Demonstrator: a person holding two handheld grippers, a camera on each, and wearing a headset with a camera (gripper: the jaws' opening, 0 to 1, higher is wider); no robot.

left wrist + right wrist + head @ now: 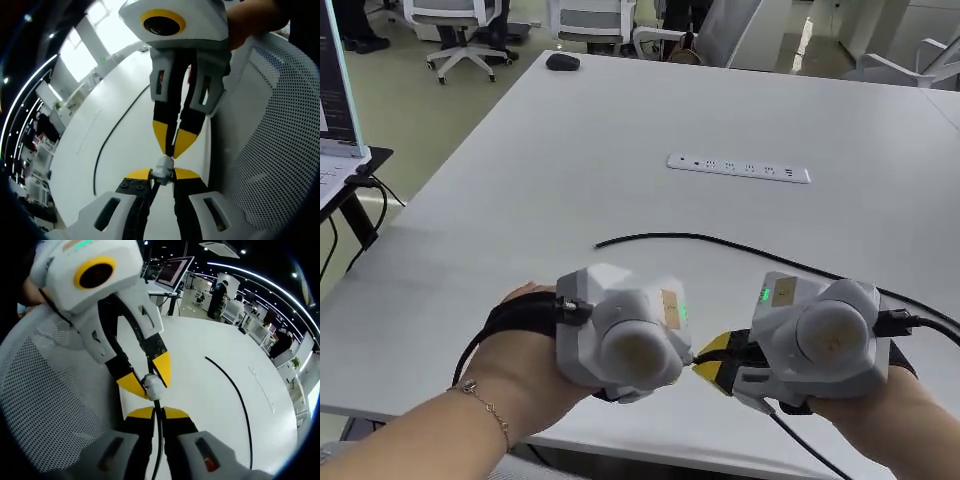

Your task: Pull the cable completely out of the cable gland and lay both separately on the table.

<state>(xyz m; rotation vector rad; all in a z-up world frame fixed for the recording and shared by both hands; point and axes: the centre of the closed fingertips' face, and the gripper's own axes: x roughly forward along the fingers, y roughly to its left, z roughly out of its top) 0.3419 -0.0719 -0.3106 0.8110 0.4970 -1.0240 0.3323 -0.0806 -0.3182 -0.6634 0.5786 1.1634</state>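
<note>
While the white bench (620, 130) stretches into an office with chairs (460, 30), it carries one power strip (738, 168), one mouse (562, 62) and one black cable (720, 240). At its near edge, the left gripper (162, 175) clenches its fingers on the one white cable gland (162, 168), the right gripper (151, 413) on the cable just beside.

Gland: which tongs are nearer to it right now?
Left. The left tongs are shut on the gland; the right tongs grip the cable just beside it, tip to tip with the left.
</note>
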